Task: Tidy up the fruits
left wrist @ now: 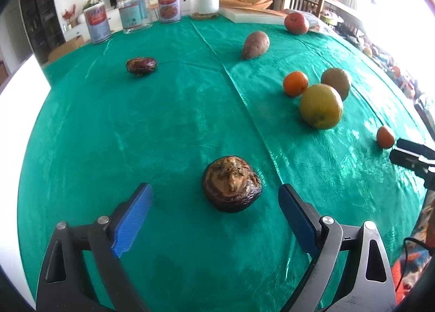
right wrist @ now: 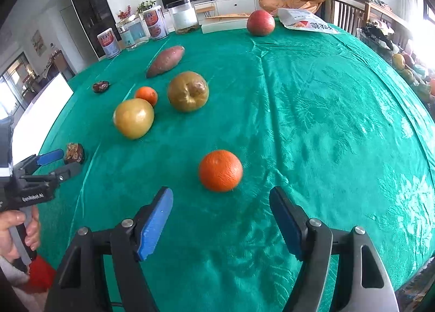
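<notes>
We note the left tongs [left wrist: 214, 197] spread wide, holding nothing; a dark wrinkled fruit [left wrist: 232, 184] sits on the green cloth of the bench [left wrist: 163, 111] just ahead of the blue pads [left wrist: 133, 219], between their lines but touching neither. In the left wrist view a 2nd dark fruit [left wrist: 141, 65] lies well apart at approx. 11 o'clock. At 2 o'clock we see a cluster: small orange [left wrist: 295, 83], large yellow-green fruit [left wrist: 321, 106] and a duller green-brown one [left wrist: 336, 83], close together. Sweet potato [left wrist: 255, 44] at 1 o'clock, red apple [left wrist: 296, 22] beyond it nr. the far edge. Jars and tins [left wrist: 136, 13] line the far edge at 11–12 o'clock.

Right tongs [right wrist: 220, 200] stand open approx. halfway, nothing gripped. An orange [right wrist: 220, 170] rests on the cloth at 12 o'clock, just ahead of the tips, pads clear of it. In the right wrist view the left tongs appear at 9 o'clock, held by a hand [right wrist: 16, 230]. White packet [right wrist: 304, 22] lies at 1 o'clock by the far edge.
</notes>
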`<action>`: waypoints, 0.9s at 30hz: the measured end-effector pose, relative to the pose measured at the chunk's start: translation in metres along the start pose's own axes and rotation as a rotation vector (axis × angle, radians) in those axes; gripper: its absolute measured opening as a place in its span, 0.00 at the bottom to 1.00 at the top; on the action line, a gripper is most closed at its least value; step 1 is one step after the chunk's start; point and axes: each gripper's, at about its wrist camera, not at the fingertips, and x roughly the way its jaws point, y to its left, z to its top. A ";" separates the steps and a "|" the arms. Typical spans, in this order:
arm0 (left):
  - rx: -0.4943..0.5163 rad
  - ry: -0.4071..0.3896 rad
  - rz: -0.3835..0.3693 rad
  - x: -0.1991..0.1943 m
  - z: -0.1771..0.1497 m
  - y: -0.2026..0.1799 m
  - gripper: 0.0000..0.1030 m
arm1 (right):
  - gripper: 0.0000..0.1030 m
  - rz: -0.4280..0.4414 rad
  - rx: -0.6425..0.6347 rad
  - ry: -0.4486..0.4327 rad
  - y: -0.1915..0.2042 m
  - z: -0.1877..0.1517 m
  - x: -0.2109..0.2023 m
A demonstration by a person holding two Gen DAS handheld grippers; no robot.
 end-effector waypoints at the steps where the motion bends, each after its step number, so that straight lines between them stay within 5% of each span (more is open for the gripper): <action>1: 0.008 0.001 0.005 0.000 0.000 -0.002 0.91 | 0.71 0.006 -0.006 0.000 0.002 0.002 0.002; 8: -0.025 0.026 0.033 0.004 -0.003 0.001 0.93 | 0.72 -0.036 -0.020 0.034 0.008 0.006 0.013; 12: -0.026 0.024 0.041 0.004 -0.005 0.001 0.94 | 0.93 -0.066 -0.054 0.028 0.014 -0.005 0.014; 15: -0.025 0.032 0.046 0.005 -0.004 0.001 0.94 | 1.00 -0.104 -0.137 0.041 0.022 -0.015 0.016; 27: -0.038 0.024 0.058 0.006 -0.006 0.003 0.99 | 1.00 -0.100 -0.149 0.046 0.019 -0.022 0.013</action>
